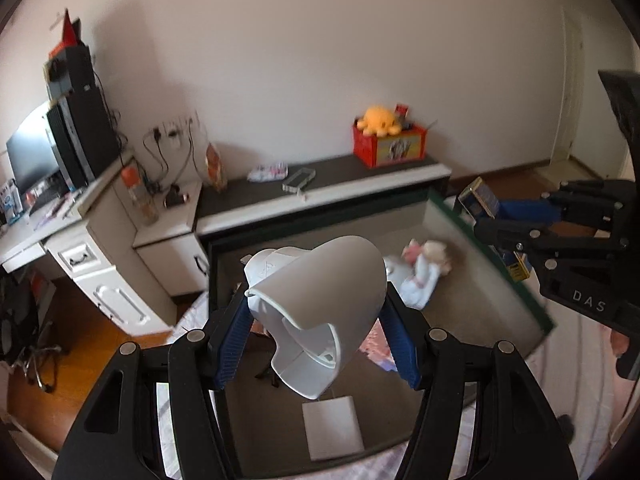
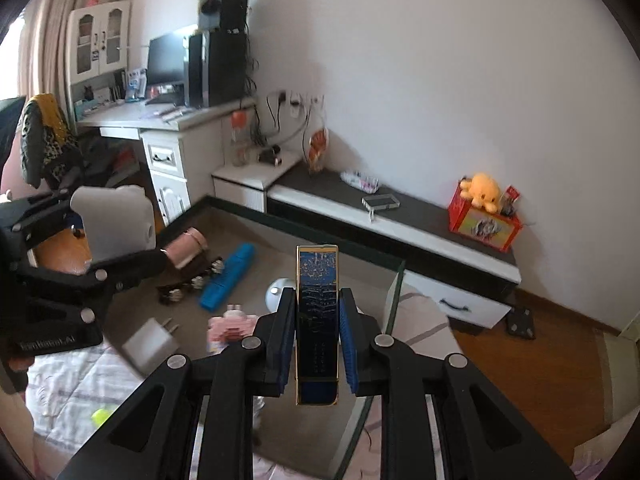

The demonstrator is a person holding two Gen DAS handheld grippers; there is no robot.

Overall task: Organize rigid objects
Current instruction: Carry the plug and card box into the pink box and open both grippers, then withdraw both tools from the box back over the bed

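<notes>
At the bottom centre of the frame your left gripper (image 1: 316,320) has its jaws closed on a white plastic shell (image 1: 320,304), held tilted with its open end toward the lower right. Beneath it lies a grey mat (image 1: 460,308) with a white card (image 1: 332,432) at lower centre and a blurred pink-and-white doll (image 1: 424,272) right of centre. At the right edge your right gripper (image 1: 500,220) grips a blue-and-gold box (image 1: 480,200). In the upper middle, a dark low surface (image 1: 340,172) carries a red box (image 1: 390,146) with a yellow plush (image 1: 378,120) on top.
</notes>
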